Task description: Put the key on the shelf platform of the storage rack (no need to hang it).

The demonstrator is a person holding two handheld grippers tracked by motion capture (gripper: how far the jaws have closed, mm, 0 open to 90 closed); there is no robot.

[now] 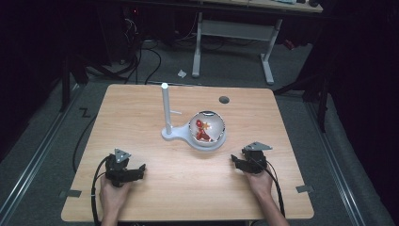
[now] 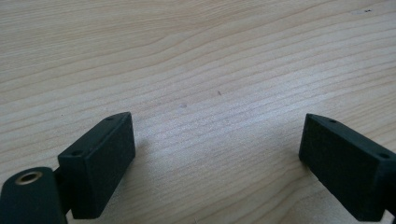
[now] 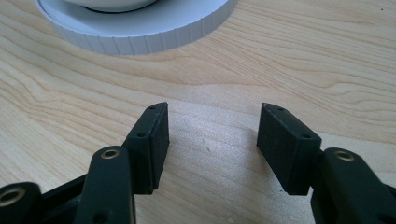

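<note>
1. Globe is what I am working toward: a clear ball with red and orange figures inside, seated on the round end of a white stand near the middle of the table.
2. Nearest me, my left gripper rests low over bare wood at the near left, its jaws spread wide and holding nothing; the left gripper view shows plain wood grain between them.
3. My right gripper sits at the near right, jaws parted a little less and empty, aimed at the ribbed white rim of the stand just ahead of them in the right gripper view.
4. Farther on, I judge the globe to be rigid, smooth and slippery, probably fragile, and perhaps only resting loose in its seat.
5. I would take hold of the stand's ribbed base rather than the ball itself.
6. Behind the globe a white post rises upright from the same stand, another sound place to grip.
</note>
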